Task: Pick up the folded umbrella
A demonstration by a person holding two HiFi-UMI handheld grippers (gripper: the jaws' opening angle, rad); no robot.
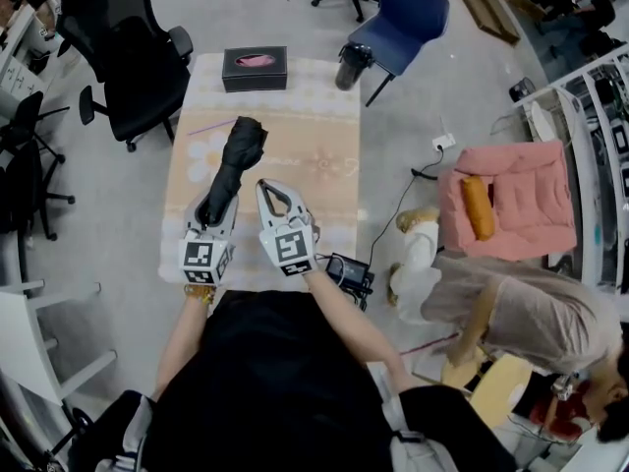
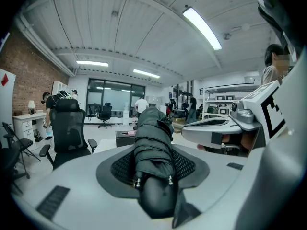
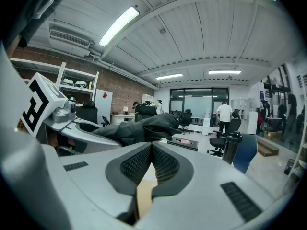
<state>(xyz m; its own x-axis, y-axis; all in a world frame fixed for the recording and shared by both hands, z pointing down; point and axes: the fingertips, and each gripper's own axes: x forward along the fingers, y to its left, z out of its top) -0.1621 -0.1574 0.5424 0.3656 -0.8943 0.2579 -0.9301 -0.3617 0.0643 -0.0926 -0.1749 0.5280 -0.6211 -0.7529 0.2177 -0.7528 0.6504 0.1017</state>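
The left gripper (image 1: 214,212) is clamped on the handle end of the black folded fabric umbrella (image 1: 239,150); its dark meshed pads (image 2: 187,164) press on the canopy from either side. The umbrella stretches away from the jaws, slanting over the beige patterned cloth-covered table (image 1: 314,155); no view shows whether it has left the cloth. The right gripper (image 1: 270,193) hovers just beside it with its jaws pressed together on nothing. Since the grip sits at one end, the long free end will likely sag and lever against the pads, so the lift is best made slowly and straight up, wrist level, grip firm enough that the slick fabric does not slide. Little stands in the way: a thin purple stick (image 1: 211,126) lies near the umbrella's far tip, and a black rectangular tissue box (image 1: 255,69) sits at the far table edge, well apart. A black office chair (image 1: 138,67) stands off the table's left, a blue chair (image 1: 403,18) and a dark cylindrical flask (image 1: 351,65) off its far right corner, and a crouching person (image 1: 521,313) is off to the right.
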